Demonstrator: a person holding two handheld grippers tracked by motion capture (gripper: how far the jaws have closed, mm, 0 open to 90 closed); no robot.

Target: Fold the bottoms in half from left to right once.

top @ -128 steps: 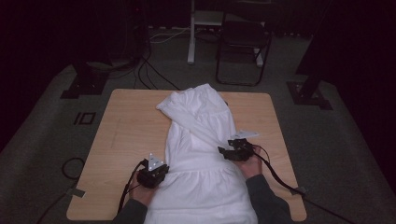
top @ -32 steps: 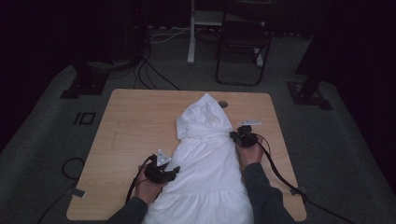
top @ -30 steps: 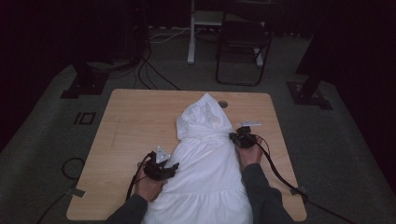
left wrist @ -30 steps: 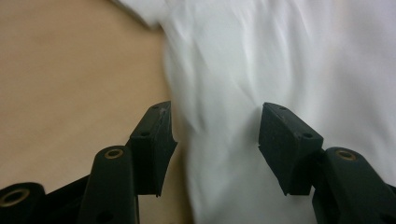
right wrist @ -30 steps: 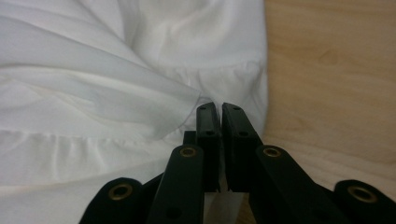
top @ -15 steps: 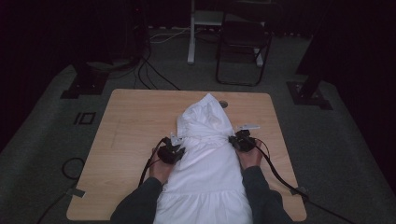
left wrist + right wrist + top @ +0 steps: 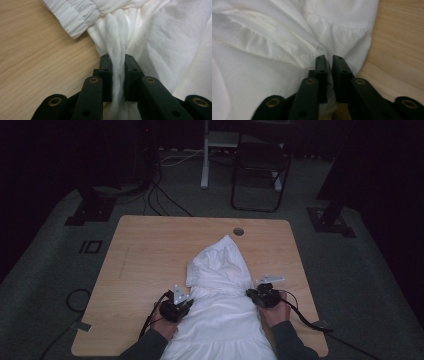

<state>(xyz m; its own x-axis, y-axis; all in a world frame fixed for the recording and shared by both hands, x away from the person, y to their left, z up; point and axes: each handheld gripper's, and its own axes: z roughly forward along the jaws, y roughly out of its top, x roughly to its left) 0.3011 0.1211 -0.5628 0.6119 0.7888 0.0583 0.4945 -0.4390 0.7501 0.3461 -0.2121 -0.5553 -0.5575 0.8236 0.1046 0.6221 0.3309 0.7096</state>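
Note:
A white garment (image 7: 220,320) with a gathered hood-like top lies on the wooden table (image 7: 150,250), its lower part hanging over the near edge between the person's forearms. My left gripper (image 7: 189,302) holds its left side; in the left gripper view the jaws (image 7: 118,58) pinch a twisted bunch of white fabric (image 7: 162,37) below an elastic cuff. My right gripper (image 7: 249,293) is at the garment's right edge; its jaws (image 7: 329,58) stand nearly together with a thin fold of fabric (image 7: 262,50) between them. Both pairs of jaws have just been opening slightly, with cloth still between them.
A round cable hole (image 7: 238,231) sits near the table's far edge. Bare wood lies to the left of the garment and beyond it. Past the table stand a dark chair (image 7: 260,165), a white post (image 7: 205,155), floor stands and cables.
Both grippers have come back toward the person, the left one also outward to the left. The garment has slid with them toward the near edge, its top now farther from the cable hole.

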